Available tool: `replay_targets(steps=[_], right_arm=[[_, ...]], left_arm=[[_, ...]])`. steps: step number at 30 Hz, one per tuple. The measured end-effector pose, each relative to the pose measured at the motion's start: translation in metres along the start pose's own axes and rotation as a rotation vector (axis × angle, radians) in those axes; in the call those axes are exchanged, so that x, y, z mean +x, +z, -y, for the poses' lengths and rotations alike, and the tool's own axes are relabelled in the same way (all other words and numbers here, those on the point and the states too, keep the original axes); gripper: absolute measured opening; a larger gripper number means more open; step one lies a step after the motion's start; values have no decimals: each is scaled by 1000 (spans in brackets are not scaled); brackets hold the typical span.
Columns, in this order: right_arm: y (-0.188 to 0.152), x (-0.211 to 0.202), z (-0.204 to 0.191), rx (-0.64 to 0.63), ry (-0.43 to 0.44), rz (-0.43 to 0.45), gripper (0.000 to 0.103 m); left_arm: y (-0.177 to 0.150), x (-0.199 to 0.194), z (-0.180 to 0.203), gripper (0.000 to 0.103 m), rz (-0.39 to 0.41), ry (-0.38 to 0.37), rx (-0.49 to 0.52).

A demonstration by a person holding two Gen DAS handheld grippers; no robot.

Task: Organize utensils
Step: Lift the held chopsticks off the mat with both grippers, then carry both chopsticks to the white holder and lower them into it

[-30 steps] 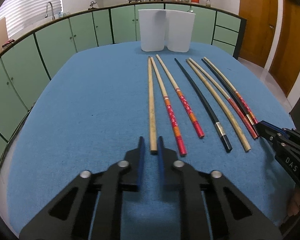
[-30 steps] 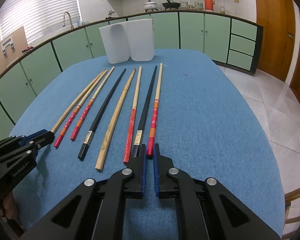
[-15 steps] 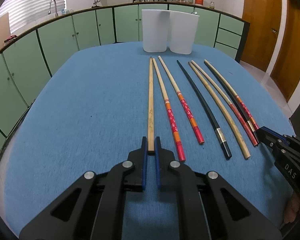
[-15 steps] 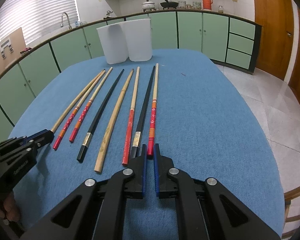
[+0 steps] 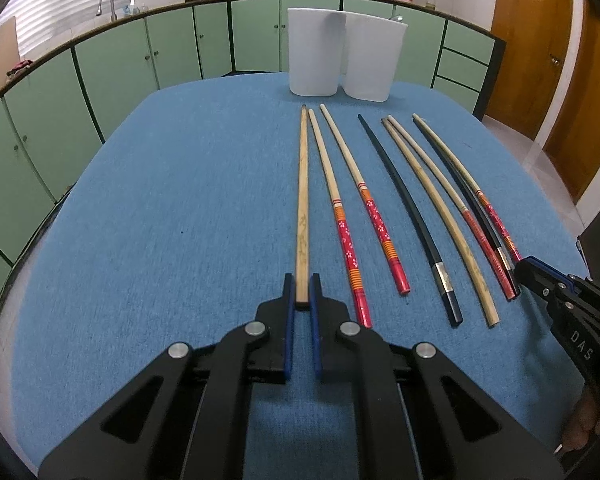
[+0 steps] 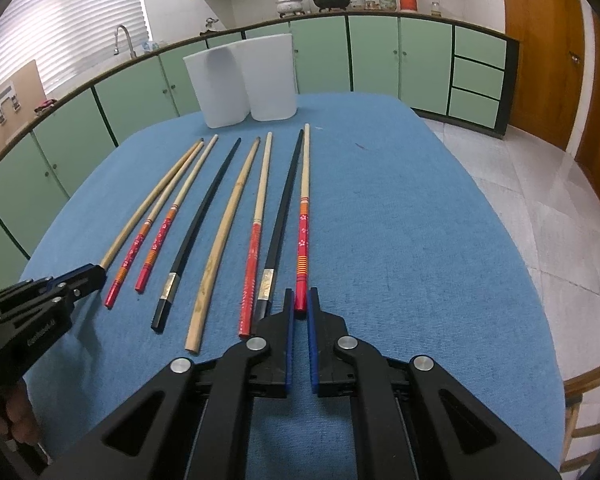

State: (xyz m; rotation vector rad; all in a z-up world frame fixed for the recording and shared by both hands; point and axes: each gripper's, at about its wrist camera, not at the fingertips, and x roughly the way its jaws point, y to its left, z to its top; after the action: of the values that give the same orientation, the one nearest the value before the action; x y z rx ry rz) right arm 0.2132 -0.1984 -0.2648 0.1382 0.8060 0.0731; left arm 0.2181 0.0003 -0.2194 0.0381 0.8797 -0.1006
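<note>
Several chopsticks lie side by side on the blue table [image 5: 160, 208]. My left gripper [image 5: 302, 280] is shut on the near end of the plain wooden chopstick [image 5: 302, 200], the leftmost one. My right gripper [image 6: 299, 294] is shut on the near end of the red-handled chopstick [image 6: 303, 232], the rightmost one. Between them lie two more red-patterned chopsticks [image 5: 346, 240], two black ones [image 5: 410, 208], a plain pale one [image 5: 448, 224] and a red one [image 6: 252, 264]. Two white cups [image 5: 314, 56] [image 5: 370, 62] stand at the far end.
Green cabinets [image 5: 112, 72] run along the back wall and left side. Wooden doors [image 5: 540, 44] are at the right. The table's right edge drops to a tiled floor [image 6: 540, 184]. A wooden chair [image 6: 592, 400] shows at the lower right.
Both grippers moved forward and closed around the near ends of their chopsticks. The chopsticks lie where they were.
</note>
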Motion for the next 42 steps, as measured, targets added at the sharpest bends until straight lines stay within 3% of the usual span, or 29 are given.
replay_targets(steps=[31,42], right_arm=[[3,2,-1,-17,-9,-24,6],[18,-32,-3,-59,-22,59,6]], left_arm=[[3,0,2,6,-9,4,9],[19,-35,0,6,84,7,17]])
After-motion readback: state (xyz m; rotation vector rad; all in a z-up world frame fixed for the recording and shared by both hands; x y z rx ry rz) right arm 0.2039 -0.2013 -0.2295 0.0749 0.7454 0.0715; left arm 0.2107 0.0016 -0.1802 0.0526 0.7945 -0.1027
